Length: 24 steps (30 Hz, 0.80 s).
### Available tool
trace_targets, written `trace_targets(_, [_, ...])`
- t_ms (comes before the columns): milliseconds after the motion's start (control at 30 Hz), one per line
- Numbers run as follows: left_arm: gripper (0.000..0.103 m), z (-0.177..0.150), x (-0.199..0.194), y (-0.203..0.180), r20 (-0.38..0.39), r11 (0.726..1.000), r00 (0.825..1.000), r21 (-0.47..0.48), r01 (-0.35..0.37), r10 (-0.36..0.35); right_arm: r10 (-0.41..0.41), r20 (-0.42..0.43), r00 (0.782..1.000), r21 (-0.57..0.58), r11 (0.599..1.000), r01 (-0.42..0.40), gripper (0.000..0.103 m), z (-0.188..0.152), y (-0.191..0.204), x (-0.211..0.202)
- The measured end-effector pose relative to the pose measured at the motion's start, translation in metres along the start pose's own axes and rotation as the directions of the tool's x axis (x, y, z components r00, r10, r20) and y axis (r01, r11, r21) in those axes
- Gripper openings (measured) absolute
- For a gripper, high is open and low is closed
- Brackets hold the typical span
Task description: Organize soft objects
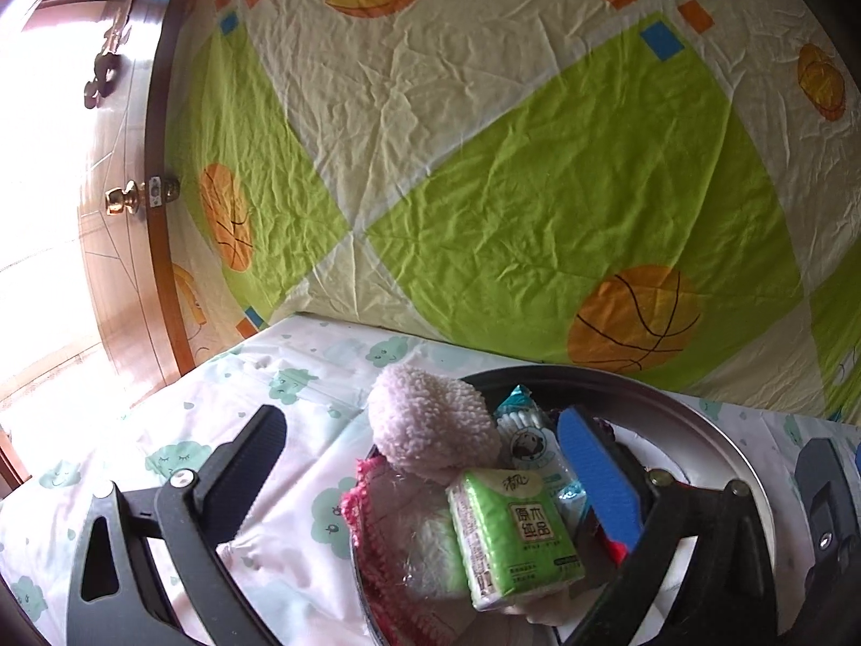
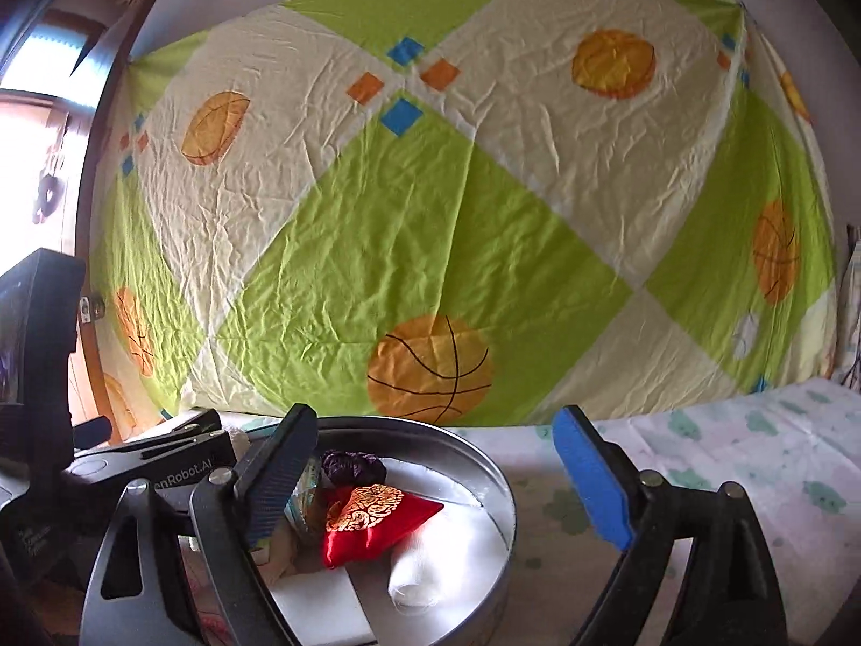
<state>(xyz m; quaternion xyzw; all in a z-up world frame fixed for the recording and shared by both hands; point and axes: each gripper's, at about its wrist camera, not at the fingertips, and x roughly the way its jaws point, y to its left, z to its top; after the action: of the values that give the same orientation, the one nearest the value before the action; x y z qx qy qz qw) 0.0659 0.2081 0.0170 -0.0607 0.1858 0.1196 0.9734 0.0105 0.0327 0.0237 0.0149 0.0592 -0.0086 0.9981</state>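
A round metal tin (image 1: 715, 430) on the cloud-print cloth holds soft things: a fluffy pink puff (image 1: 430, 420), a green tissue pack (image 1: 511, 533), a cotton swab packet (image 1: 530, 441), and a pink-edged wrapped cloth (image 1: 398, 549). My left gripper (image 1: 430, 463) is open and empty, its fingers either side of the pile. In the right wrist view the tin (image 2: 484, 463) shows a red embroidered pouch (image 2: 376, 517), a dark purple item (image 2: 352, 465) and a white roll (image 2: 425, 570). My right gripper (image 2: 430, 479) is open and empty at the tin's right rim.
A green and cream basketball-print sheet (image 1: 484, 161) hangs behind the table. A wooden door with a brass knob (image 1: 121, 199) stands at the left. The cloud-print tablecloth (image 2: 753, 457) spreads to the right of the tin. The left gripper's body (image 2: 134, 463) sits left of the tin.
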Motion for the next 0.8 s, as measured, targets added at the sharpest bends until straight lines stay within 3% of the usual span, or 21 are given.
trace_targets(233, [0.102,-0.012,-0.019,0.004,0.056,0.999,0.998,-0.018,-0.030,0.031,-0.037,0.027,0.999,0.058,0.998,0.036,0.098,0.001,-0.018,-0.014])
trace_targets(367, [0.103,-0.019,-0.029,0.004,0.066,1.000,0.998,-0.025,-0.016,0.017,-0.058,0.006,0.998,0.007,0.998,0.058,0.098,-0.001,-0.018,-0.018])
trace_targets(800, [0.103,-0.039,-0.050,-0.022,0.075,0.996,0.997,0.086,-0.023,0.016,-0.059,0.054,0.997,0.031,0.998,0.057,0.098,-0.003,-0.035,-0.049])
